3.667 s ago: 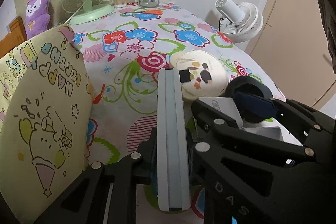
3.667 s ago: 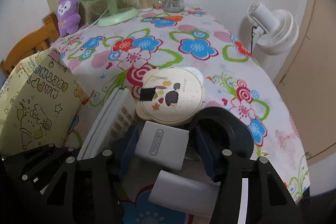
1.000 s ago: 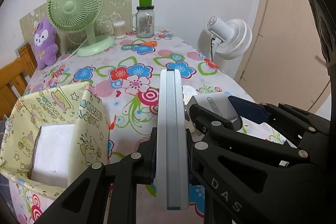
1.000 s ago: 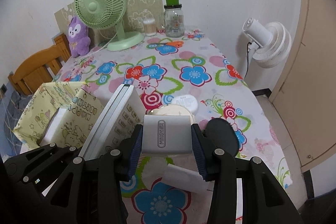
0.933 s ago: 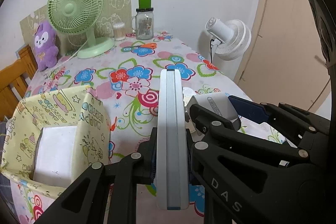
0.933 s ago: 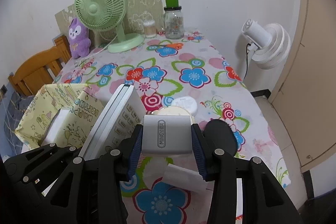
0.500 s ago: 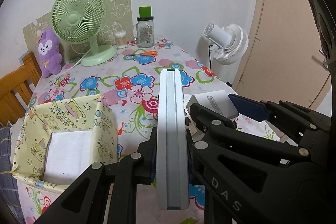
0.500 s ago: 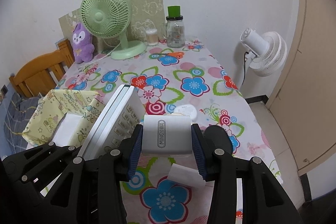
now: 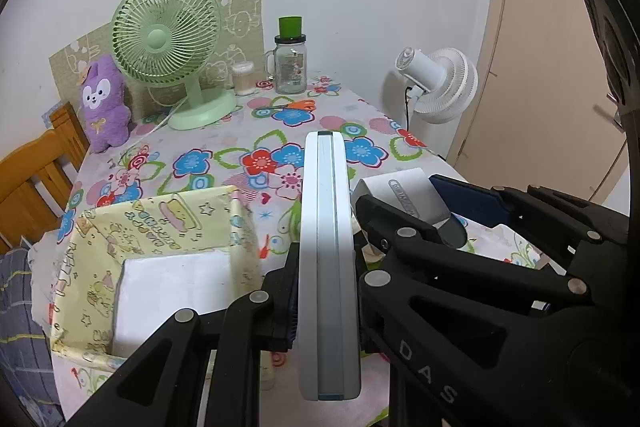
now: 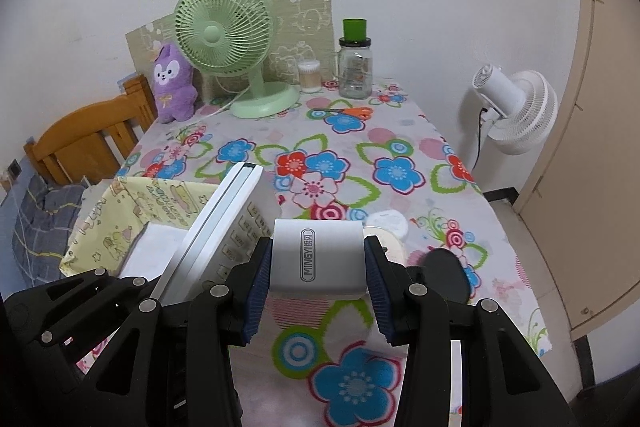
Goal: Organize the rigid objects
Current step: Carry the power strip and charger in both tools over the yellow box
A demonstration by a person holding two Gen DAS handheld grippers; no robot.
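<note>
I see my left gripper (image 9: 326,301) clamped on the thin white flat calculator (image 9: 329,263), held on its edge above the flowered tablecloth (image 9: 280,131). My right gripper (image 10: 318,287) is closed on the small silver rectangular box (image 10: 318,259). Both objects are in the air, just beside the open yellow paper box (image 9: 160,227) at the left.

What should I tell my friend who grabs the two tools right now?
Left tool: shut on the flat white calculator, held on edge in the air.
Right tool: shut on the small white box, also in the air.
The yellow paper box sits open at the table's near left; only a white sheet shows inside.
A round tin, white lid and black disc lie on the tablecloth.
Left: put everything in the paper box, probably.
</note>
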